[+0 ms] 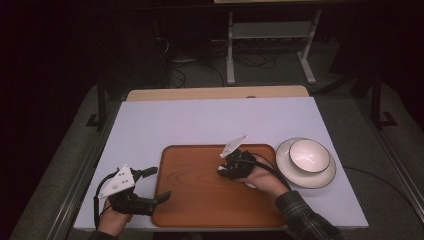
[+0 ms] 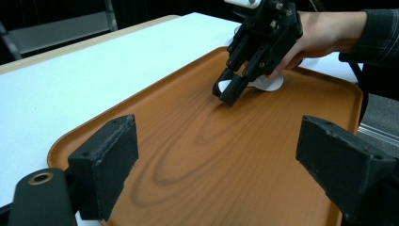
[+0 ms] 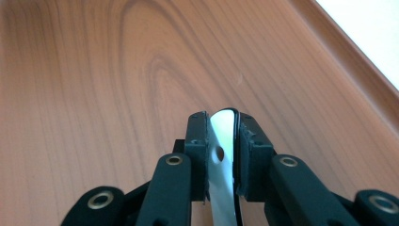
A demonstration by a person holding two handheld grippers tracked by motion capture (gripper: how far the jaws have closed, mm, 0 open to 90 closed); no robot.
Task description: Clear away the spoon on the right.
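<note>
Here my right claw (image 1: 223, 170) is clamped on a thin white utensil (image 3: 223, 141), apparently a spoon handle with a small hole, tip low over the wooden tray (image 1: 200, 200), so I judge I'm setting it down there. My left claw (image 1: 161, 184) waits open at the tray's left edge. A bowl (image 1: 309, 155) sits on a plate (image 1: 320, 179), right on the bench (image 1: 200, 120).

High view dim, dark surround; glare streak in bowl (image 1: 309, 155); near gripper parts blurred in gripper views
</note>
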